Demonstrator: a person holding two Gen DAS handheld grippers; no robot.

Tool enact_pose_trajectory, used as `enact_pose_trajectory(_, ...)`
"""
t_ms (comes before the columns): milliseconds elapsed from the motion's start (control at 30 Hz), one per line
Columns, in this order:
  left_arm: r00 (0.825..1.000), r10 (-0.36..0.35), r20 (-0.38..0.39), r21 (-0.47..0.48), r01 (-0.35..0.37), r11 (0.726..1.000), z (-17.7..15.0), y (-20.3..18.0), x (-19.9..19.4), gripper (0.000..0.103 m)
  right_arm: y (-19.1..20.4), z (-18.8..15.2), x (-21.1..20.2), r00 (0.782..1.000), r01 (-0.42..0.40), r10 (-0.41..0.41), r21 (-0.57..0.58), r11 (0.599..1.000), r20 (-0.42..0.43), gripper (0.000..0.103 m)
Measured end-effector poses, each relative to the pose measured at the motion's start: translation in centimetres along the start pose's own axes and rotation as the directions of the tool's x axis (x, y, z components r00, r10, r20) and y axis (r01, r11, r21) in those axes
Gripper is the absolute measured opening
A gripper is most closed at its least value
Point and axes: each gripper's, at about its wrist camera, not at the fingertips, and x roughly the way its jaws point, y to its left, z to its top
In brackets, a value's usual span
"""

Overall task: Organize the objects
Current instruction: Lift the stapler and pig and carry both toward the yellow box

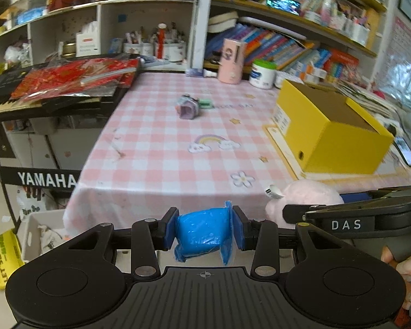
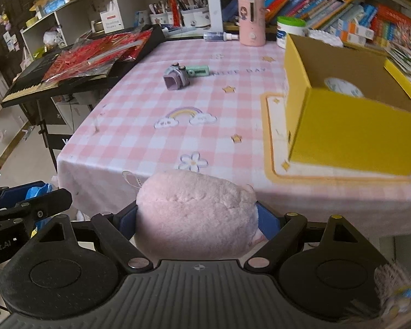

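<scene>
My left gripper [image 1: 204, 229] is shut on a blue packet [image 1: 202, 233], held off the near edge of the pink checked table [image 1: 161, 142]. My right gripper [image 2: 197, 219] is shut on a pink plush toy [image 2: 194, 213], its blue pads pressed into both sides; the plush [image 1: 309, 194] also shows in the left wrist view. An open yellow box [image 2: 350, 134] stands on the table's right side with a white round thing [image 2: 342, 87] inside. A small purple toy camera [image 2: 176, 78] and a green item [image 2: 197, 70] lie mid-table.
A keyboard [image 1: 41, 98] piled with red packets [image 1: 76, 79] stands left of the table. Shelves of books [image 1: 287, 46], pen pots [image 2: 178, 13], a pink cylinder [image 2: 251, 20] and a white tub [image 1: 263, 74] line the back. A phone [image 1: 405, 150] lies right of the box.
</scene>
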Motion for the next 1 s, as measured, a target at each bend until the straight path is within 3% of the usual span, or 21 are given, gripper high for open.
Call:
enact_pose_trajectory(367,0.992,-0.122,-0.020,0.111,0.124,0.986,-0.7,-3.7,0.0,0.039,-2.8,-3.7,-3.4,0.995,0.093,-0.096,0.123,0.988,0.018,0.085)
enact_pose_trajectory(633,0.975,-0.221,-0.037,0.182,0.224,0.957,-0.4,-6.9,0.8,0.039,-5.7,-5.3,-5.5,0.981,0.188,-0.196,0.218,0.958,0.016,0.085)
enact_pose_trajectory(1000,0.954,-0.293,-0.066,0.243,0.301,0.922,0.0,-10.5,2.1,0.039,-8.9,-6.4,-7.1,0.963,0.256,-0.271,0.301,0.918,0.007,0.085)
